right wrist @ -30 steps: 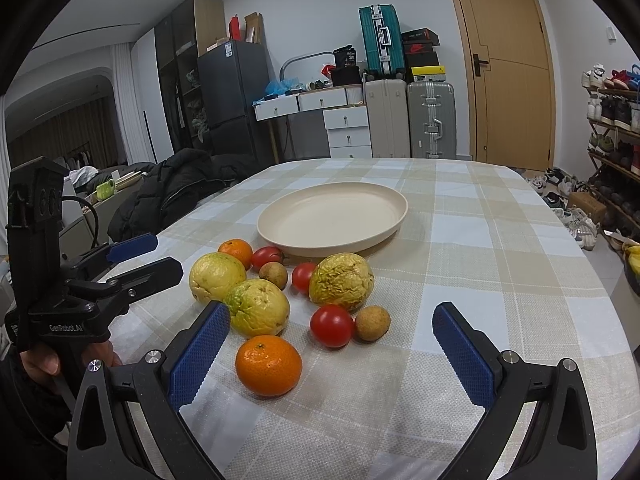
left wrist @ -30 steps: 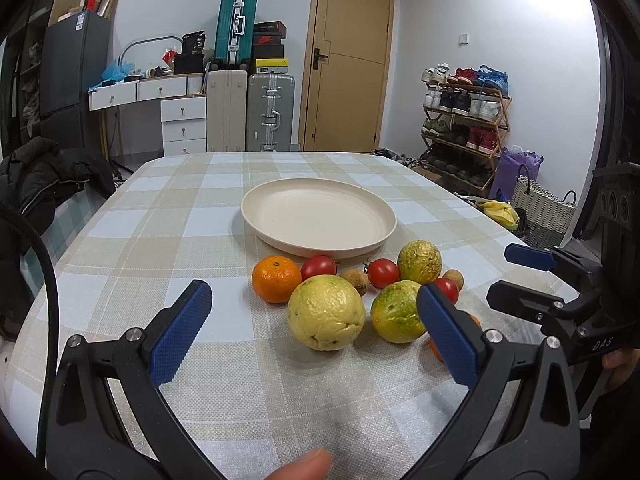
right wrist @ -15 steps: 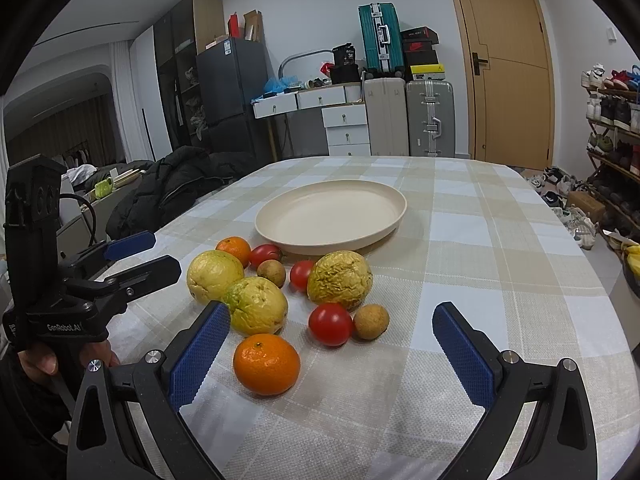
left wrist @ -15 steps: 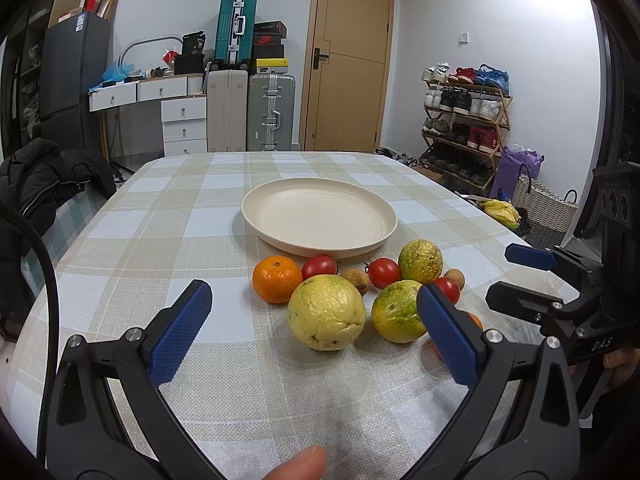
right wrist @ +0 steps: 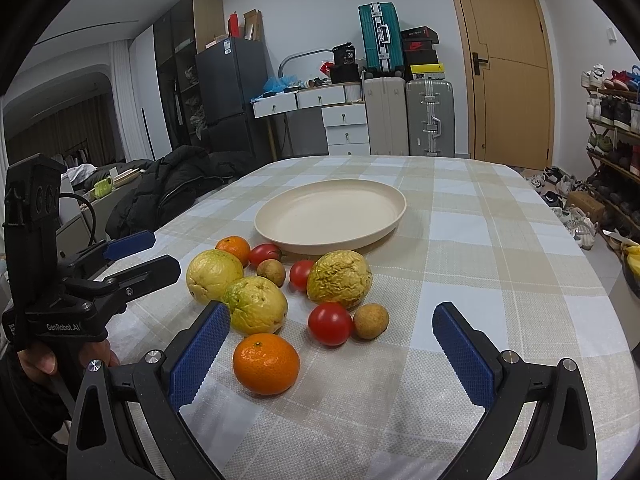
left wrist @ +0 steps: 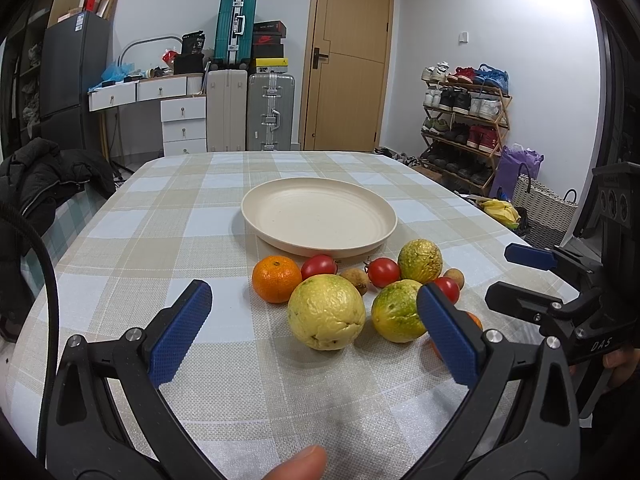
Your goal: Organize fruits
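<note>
An empty cream plate (left wrist: 318, 218) (right wrist: 332, 216) sits mid-table. In front of it lies a cluster of fruit: a big yellow guava (left wrist: 326, 317) (right wrist: 214, 276), a yellow-green one (left wrist: 397, 316) (right wrist: 256, 305), a wrinkled yellow one (left wrist: 420, 261) (right wrist: 340, 279), two oranges (left wrist: 276, 279) (right wrist: 266, 364), red tomatoes (left wrist: 383, 272) (right wrist: 330, 323) and small brown longans (right wrist: 371, 321). My left gripper (left wrist: 314, 334) is open, just before the big guava. My right gripper (right wrist: 330, 358) is open, just before the near orange and tomato. Both are empty.
The table has a checked cloth (left wrist: 160, 224). Each gripper shows in the other's view, the right gripper (left wrist: 560, 304) at the right and the left gripper (right wrist: 80, 280) at the left. A black jacket (right wrist: 176, 184) lies on a chair by the table's left side.
Almost nothing differs. The right wrist view has shifted slightly, so the fruit sits a touch lower and nearer. Both grippers stay open.
</note>
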